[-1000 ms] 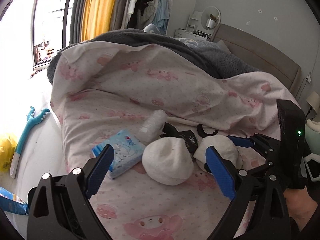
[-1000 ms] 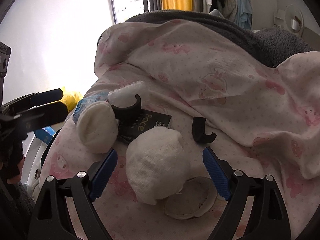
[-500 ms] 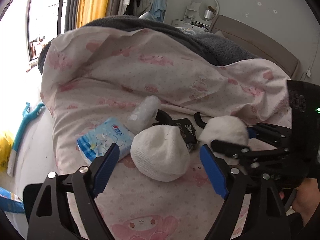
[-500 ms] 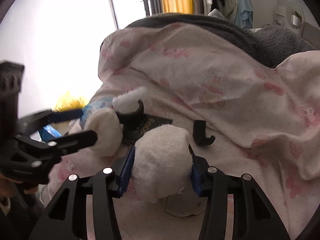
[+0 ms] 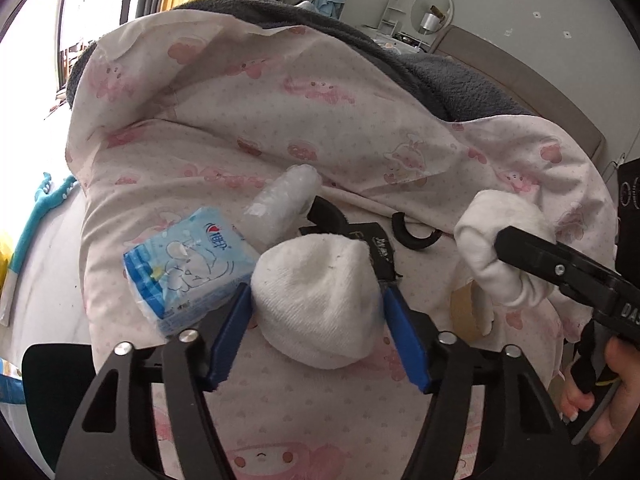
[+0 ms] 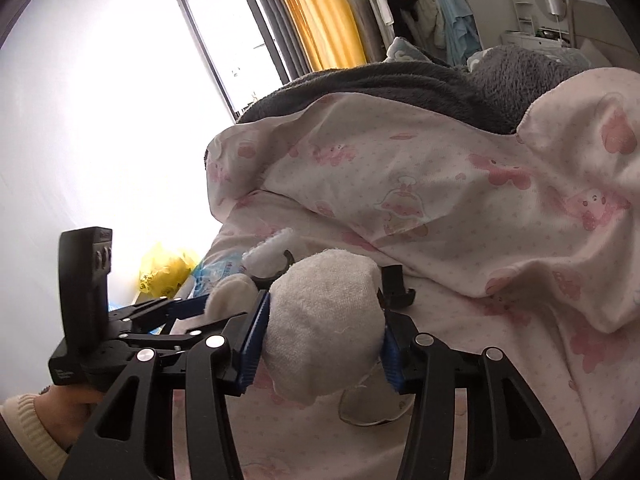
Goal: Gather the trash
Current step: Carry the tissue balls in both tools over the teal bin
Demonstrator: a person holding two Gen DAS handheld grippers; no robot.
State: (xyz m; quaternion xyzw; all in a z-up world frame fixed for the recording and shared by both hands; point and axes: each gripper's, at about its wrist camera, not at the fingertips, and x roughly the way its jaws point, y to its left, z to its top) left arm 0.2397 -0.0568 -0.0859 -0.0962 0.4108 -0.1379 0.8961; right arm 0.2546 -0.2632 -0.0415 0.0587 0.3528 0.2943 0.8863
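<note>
- On pink bedsheet: tissue pack, plastic wrap, black clips left to collect.
- Right gripper: clamped on white wad, lifted clear.
- Left gripper: jaws just closing, pads touching second wad, not lifted yet.

Bright window, yellow curtain, grey headboard.

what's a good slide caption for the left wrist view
Left tongs closing around a white wad on the pink bedsheet, right tongs holding another.
</note>
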